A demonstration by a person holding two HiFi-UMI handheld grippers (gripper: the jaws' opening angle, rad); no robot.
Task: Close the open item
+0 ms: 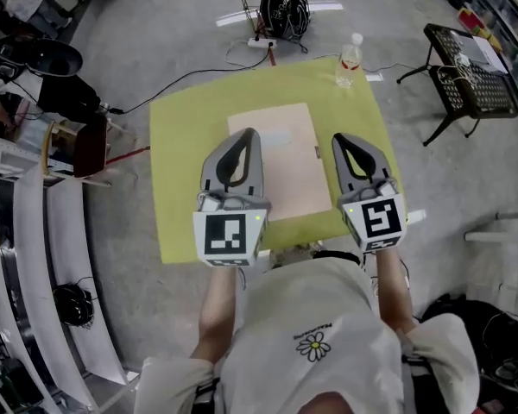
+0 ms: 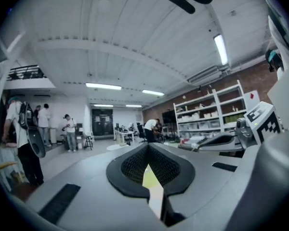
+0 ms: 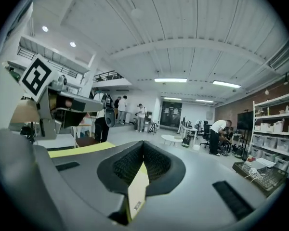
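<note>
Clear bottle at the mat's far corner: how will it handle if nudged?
The bottle stands upright, tall and narrow, so it probably tips easily and would then roll. It looks like thin clear plastic, so it is likely light and squeezable. Fill level unclear.

Yellow-green table (image 1: 180,145) w/ flat tan folder (image 1: 281,158) lying shut at its centre, long sides running near-to-far. Clear water bottle (image 1: 349,60) upright at the far right corner. Left tongs (image 1: 249,133) & right tongs (image 1: 341,138) both held over the near edge, tips pointing to the far edge, jaws together, nothing betw. them; left tips overlap the folder's left side, right tips just off its right side. Beyond the far edge: power strip (image 1: 261,43) on the floor. Black mesh stand (image 1: 470,80) off the right edge.
</note>
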